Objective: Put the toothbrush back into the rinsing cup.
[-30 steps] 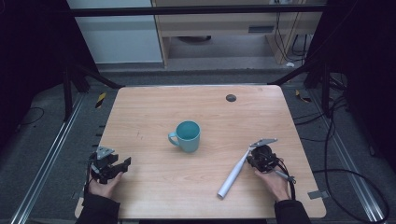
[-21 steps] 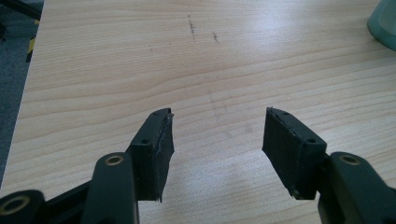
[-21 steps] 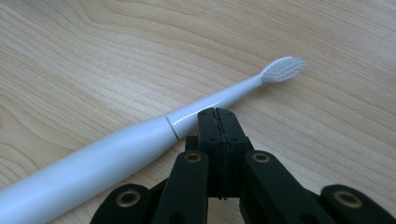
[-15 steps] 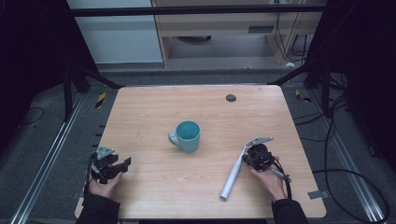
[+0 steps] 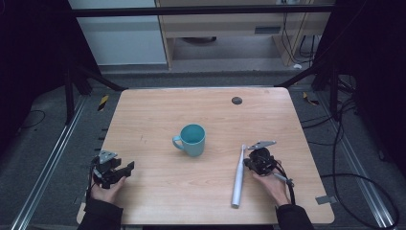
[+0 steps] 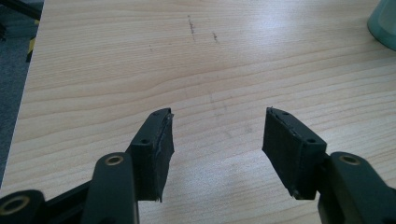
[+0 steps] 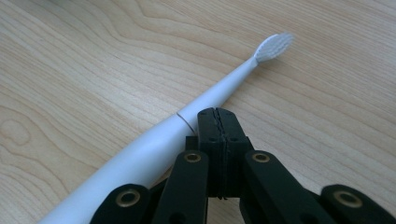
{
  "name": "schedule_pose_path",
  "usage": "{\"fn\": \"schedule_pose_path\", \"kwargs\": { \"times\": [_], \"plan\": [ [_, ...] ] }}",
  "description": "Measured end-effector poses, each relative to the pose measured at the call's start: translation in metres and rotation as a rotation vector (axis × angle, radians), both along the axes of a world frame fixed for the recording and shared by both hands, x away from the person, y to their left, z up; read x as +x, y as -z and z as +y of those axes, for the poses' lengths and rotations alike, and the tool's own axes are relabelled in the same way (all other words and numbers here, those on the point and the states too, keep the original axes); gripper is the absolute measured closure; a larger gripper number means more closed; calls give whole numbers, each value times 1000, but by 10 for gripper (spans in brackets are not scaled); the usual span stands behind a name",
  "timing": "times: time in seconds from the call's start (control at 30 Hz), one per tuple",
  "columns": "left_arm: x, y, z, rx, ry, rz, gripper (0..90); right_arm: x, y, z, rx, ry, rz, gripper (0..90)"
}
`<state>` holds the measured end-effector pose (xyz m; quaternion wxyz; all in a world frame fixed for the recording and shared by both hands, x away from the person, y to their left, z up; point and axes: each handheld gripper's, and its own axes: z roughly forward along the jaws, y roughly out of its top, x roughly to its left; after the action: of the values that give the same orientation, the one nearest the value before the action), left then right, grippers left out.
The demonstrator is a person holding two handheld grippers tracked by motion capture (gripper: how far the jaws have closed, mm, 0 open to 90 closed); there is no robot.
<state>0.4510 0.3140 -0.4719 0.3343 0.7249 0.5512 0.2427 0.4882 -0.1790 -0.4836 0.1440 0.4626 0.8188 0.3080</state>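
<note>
A white electric toothbrush lies flat on the wooden table, brush head pointing away from the person. In the right gripper view the toothbrush runs diagonally just left of the jaws, bristles at the upper right. My right gripper is shut with nothing between its jaws, its tips close against the toothbrush's right side. A teal mug stands near the table's centre, handle to the left. My left gripper rests open at the front left over bare wood.
A small dark round disc sits near the table's far edge. A corner of the mug shows at the upper right of the left gripper view. Cables trail over the floor to the right of the table.
The right gripper has shifted left and slightly away from the person. The toothbrush has swung from a slant to nearly straight up the table. The left gripper has not moved.
</note>
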Motion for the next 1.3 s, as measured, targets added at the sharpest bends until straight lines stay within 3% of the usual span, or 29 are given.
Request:
{"fn": "schedule_pose_path", "kwargs": {
  "times": [1.3],
  "plan": [
    [0, -1, 0, 1, 2, -1, 418, -10, -2, 26, 7, -115, 13, 900]
  ]
}}
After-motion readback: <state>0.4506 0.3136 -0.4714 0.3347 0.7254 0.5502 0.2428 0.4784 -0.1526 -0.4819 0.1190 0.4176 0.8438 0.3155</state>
